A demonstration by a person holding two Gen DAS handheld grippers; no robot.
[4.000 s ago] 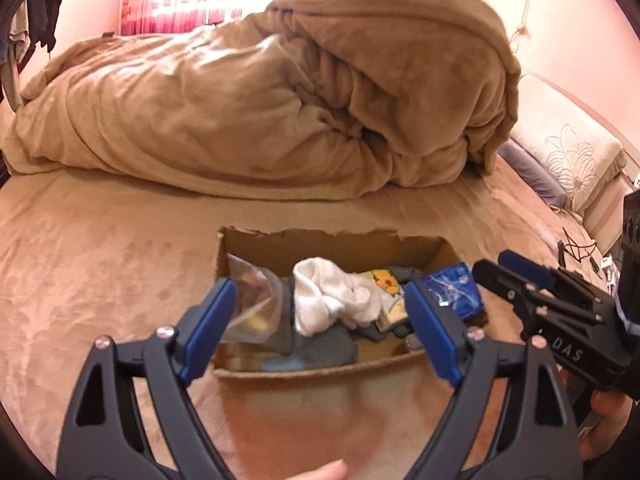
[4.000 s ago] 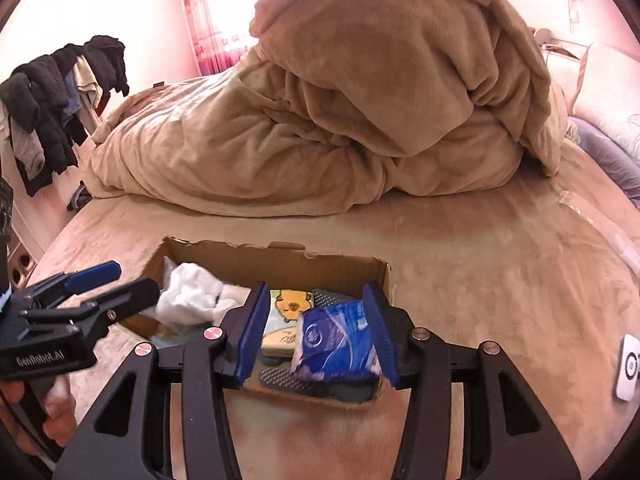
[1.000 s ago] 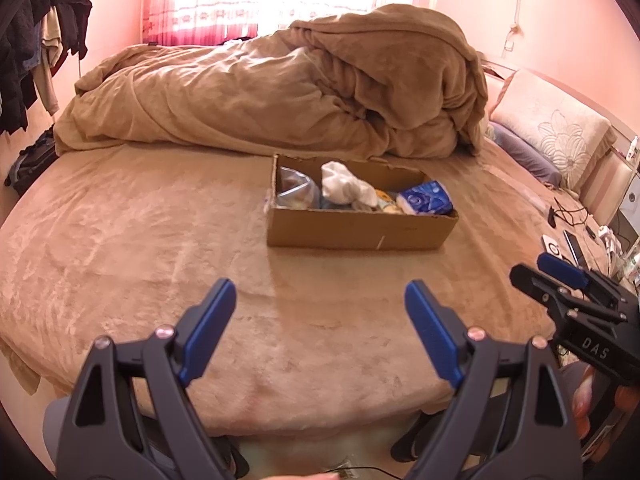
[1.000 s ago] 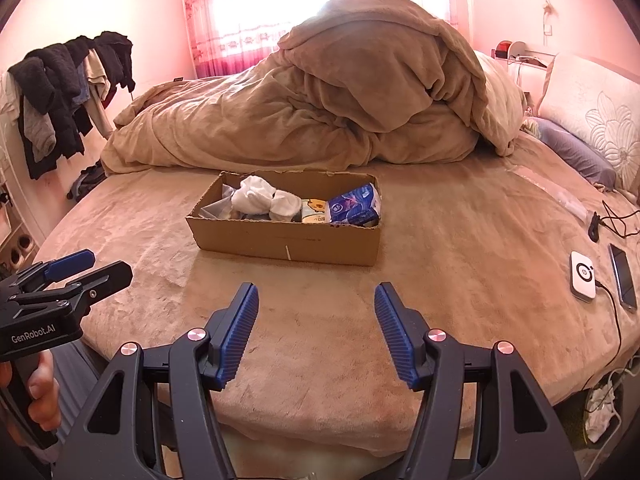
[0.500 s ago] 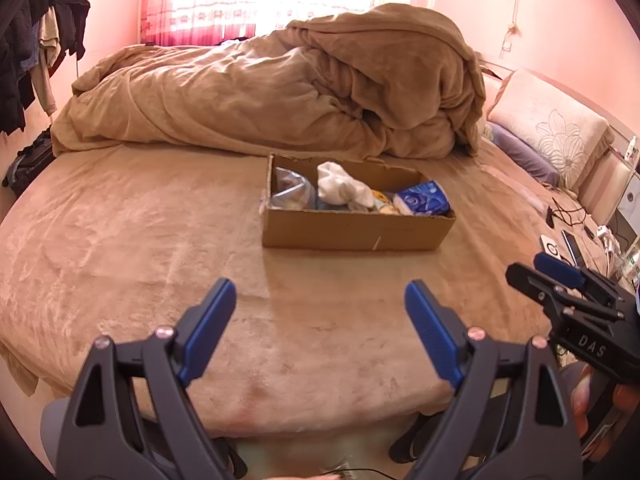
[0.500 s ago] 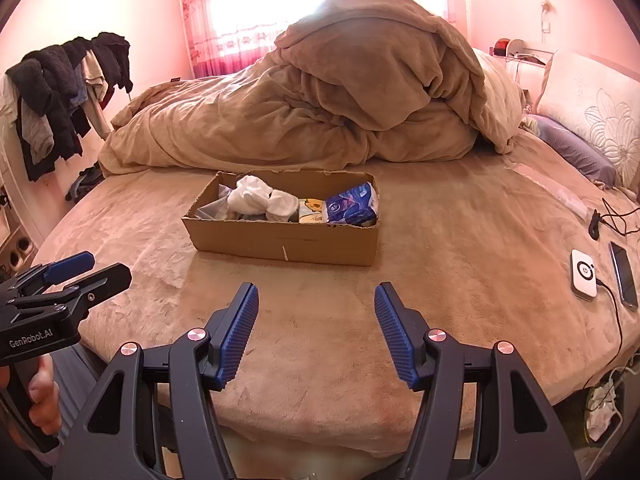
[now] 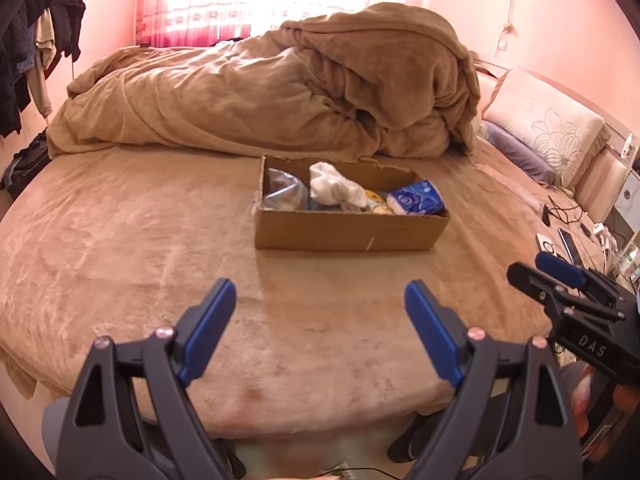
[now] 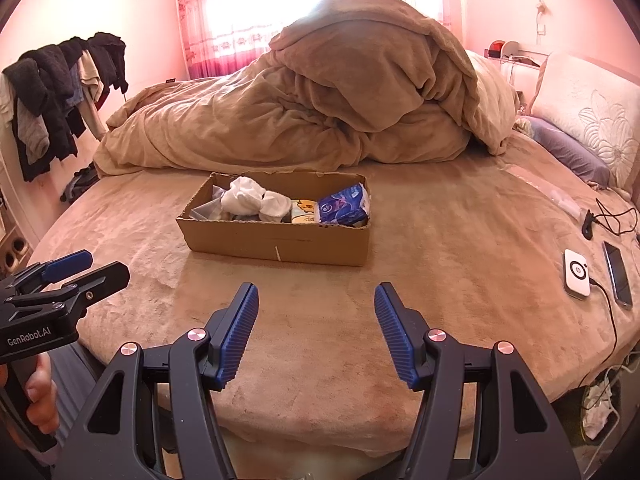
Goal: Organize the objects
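A shallow cardboard box (image 7: 344, 234) (image 8: 280, 242) sits on the tan bed in front of the heaped blanket. It holds a blue tissue pack (image 7: 416, 199) (image 8: 343, 204) at its right end, white socks (image 7: 334, 188) (image 8: 256, 200), a clear plastic bag (image 7: 282, 192) at its left end and a yellow-printed item (image 8: 303, 207). My left gripper (image 7: 320, 334) is open and empty, held back over the bed's near edge. My right gripper (image 8: 316, 334) is open and empty, also near the front edge, well short of the box.
A big tan blanket (image 8: 320, 112) is piled behind the box. Pillows (image 8: 588, 120) lie at the right. A white charger (image 8: 576, 274), a phone (image 8: 618, 274) and cables (image 8: 612, 220) lie at the bed's right edge. Clothes (image 8: 60, 92) hang at the left wall.
Four seconds ago the right gripper held the blue tissue pack over the box; the pack now lies in the box. Both grippers have pulled back to the bed's near edge, open.
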